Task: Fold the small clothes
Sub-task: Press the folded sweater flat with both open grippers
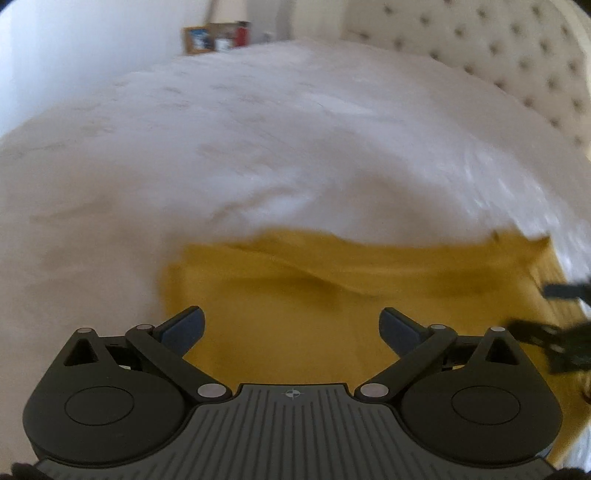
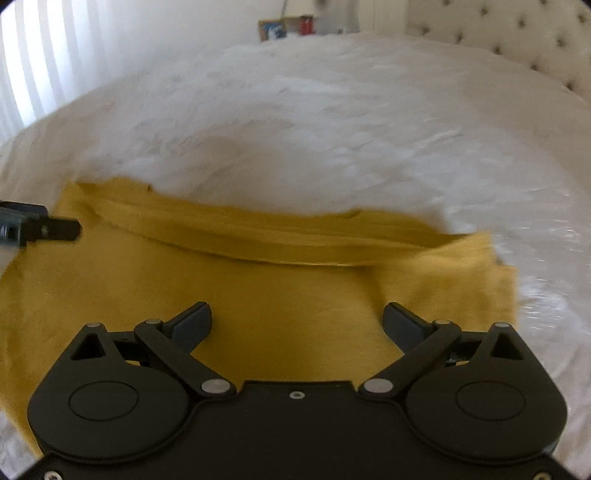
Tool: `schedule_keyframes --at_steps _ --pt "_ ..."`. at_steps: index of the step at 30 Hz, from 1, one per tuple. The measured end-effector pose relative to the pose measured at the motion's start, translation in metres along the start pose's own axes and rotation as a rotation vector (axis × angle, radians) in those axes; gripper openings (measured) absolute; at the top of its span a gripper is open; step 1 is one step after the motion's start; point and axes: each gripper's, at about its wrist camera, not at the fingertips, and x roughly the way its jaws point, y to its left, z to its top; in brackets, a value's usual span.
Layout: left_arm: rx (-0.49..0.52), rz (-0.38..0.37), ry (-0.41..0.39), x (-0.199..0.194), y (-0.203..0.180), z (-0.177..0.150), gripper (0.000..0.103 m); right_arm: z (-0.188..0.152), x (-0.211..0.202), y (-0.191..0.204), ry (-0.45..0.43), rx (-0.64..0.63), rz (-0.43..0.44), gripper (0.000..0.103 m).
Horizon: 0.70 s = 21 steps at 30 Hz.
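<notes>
A mustard-yellow garment [image 1: 314, 291] lies flat on the white bed, with a fold ridge across it; it also shows in the right wrist view [image 2: 258, 280]. My left gripper [image 1: 291, 328] is open and empty, hovering over the garment's left part. My right gripper [image 2: 297, 325] is open and empty over the garment's right part. The right gripper's fingers [image 1: 565, 290] show at the right edge of the left wrist view. A finger of the left gripper [image 2: 55, 229] shows at the left edge of the right wrist view.
The white bedspread [image 1: 258, 147] stretches ahead. A tufted cream headboard [image 1: 517, 55] stands at the right. A nightstand with a picture frame [image 1: 199, 38] and a red can [image 1: 242, 33] is at the far end. Vertical blinds [image 2: 44, 66] are at left.
</notes>
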Motion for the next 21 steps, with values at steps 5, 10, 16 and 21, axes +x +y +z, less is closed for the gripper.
schedule_keyframes --at_steps 5,10,16,21 --pt "0.042 0.044 0.036 0.037 -0.02 0.011 0.103 0.035 0.041 -0.004 0.041 0.067 -0.038 0.103" --pt "-0.112 0.065 0.055 0.057 0.001 0.044 0.103 0.054 0.041 -0.026 0.008 0.154 -0.094 0.102" --pt "-0.15 0.026 -0.02 0.017 0.025 0.047 0.103 0.034 -0.004 -0.067 -0.084 0.288 0.001 0.102" --pt "-0.111 -0.03 -0.022 -0.021 0.039 0.007 0.103 -0.015 -0.037 -0.103 -0.057 0.365 0.07 0.102"
